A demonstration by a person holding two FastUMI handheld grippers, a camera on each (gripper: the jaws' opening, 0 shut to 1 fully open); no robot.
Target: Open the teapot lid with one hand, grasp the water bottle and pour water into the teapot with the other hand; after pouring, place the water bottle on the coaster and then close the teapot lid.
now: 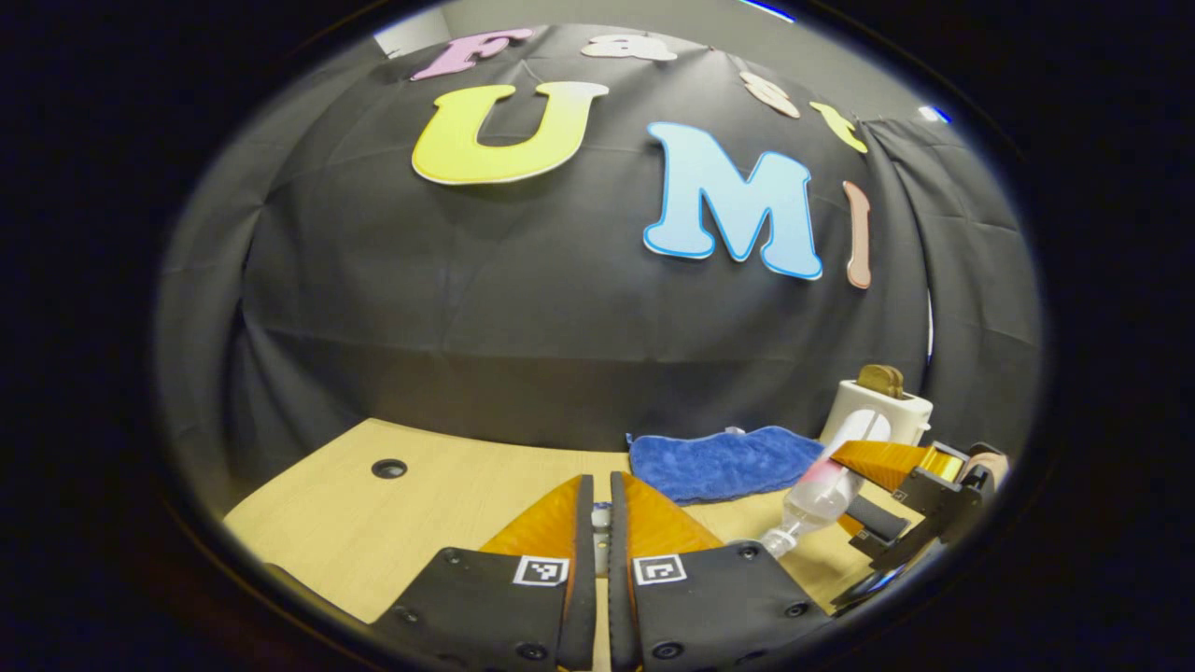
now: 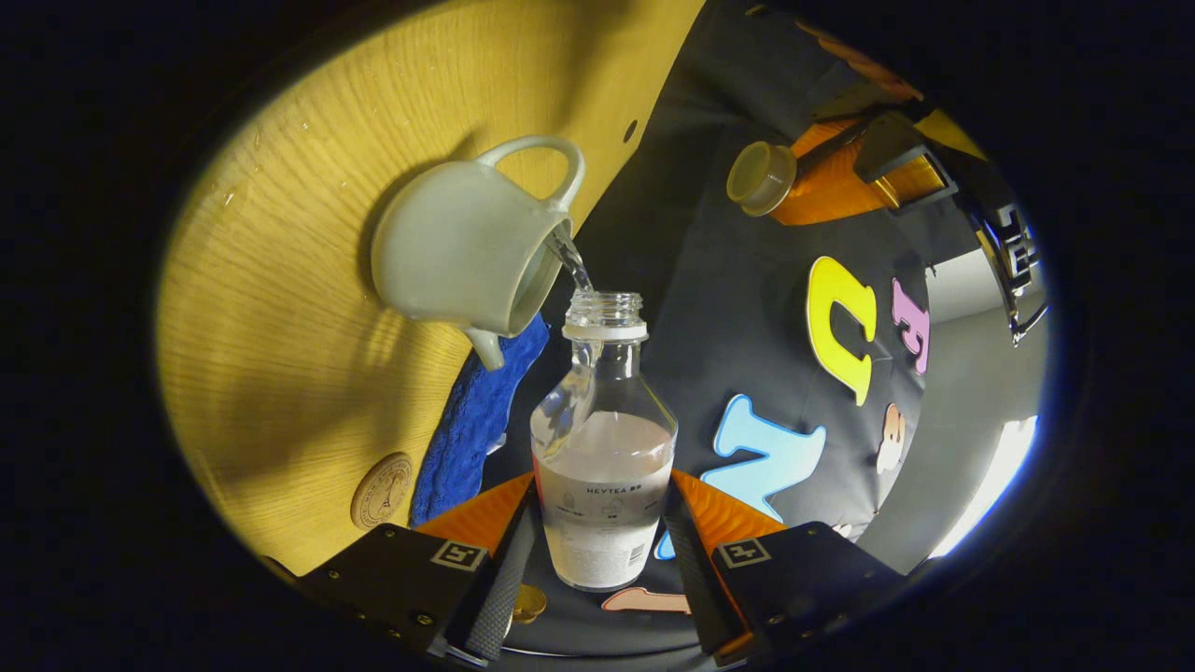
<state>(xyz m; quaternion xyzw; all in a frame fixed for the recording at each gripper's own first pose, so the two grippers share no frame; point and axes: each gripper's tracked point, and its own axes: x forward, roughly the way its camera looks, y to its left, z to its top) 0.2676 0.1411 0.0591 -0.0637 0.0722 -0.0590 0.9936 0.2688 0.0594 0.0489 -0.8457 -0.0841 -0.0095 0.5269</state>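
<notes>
Wood and cloth: we see a pale wooden table under our left gripper, with the black booth wall behind
Right gripper pose: our right gripper is rolled hard over, so the table stands on edge at the left of the right gripper view
Right gripper state: its fingers press on both sides of the water bottle, low on the labelled body
Bottle: uncapped and tipped, neck toward the teapot; a thin stream of water runs from its mouth into the teapot's open top
Left gripper pose: held level above the table, facing the wall
Left gripper state: fingers nearly together; in the right gripper view we see the teapot lid at their tips, raised well clear of the teapot
Coaster: a round wooden coaster lies on the table, apart from the teapot
Edges and room: a blue towel lies beside the teapot toward the wall; a white toaster stands behind the towel; bare table spreads to the left
</notes>
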